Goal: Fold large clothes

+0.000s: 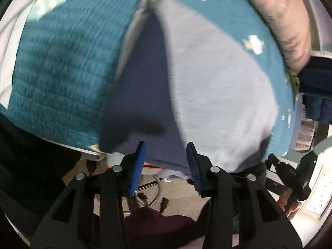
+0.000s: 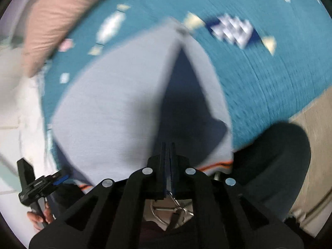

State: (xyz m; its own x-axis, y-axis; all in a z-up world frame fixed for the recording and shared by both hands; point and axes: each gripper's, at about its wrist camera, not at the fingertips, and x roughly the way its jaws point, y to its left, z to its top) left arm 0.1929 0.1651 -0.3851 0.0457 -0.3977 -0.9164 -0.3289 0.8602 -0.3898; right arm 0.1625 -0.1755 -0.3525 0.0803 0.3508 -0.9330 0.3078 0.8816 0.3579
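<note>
A large light-grey garment (image 1: 217,95) lies on a teal quilted bedspread (image 1: 62,66), one layer lifted so a dark shadowed fold gapes in its middle. My left gripper (image 1: 166,151) is open, its blue pads at the garment's near hem, with nothing between them. In the right wrist view the same garment (image 2: 108,112) hangs from my right gripper (image 2: 167,147), which is shut on its near edge. The left gripper also shows in the right wrist view (image 2: 44,183) at the lower left. The right gripper shows in the left wrist view (image 1: 288,172) at the lower right.
A pink pillow (image 1: 284,20) lies at the bed's far side, with a dark blue folded cloth (image 1: 317,91) beside it. The bedspread (image 2: 269,78) carries white and navy patterns. My dark trouser leg (image 2: 276,166) and tan floor (image 2: 313,145) are near the bed edge.
</note>
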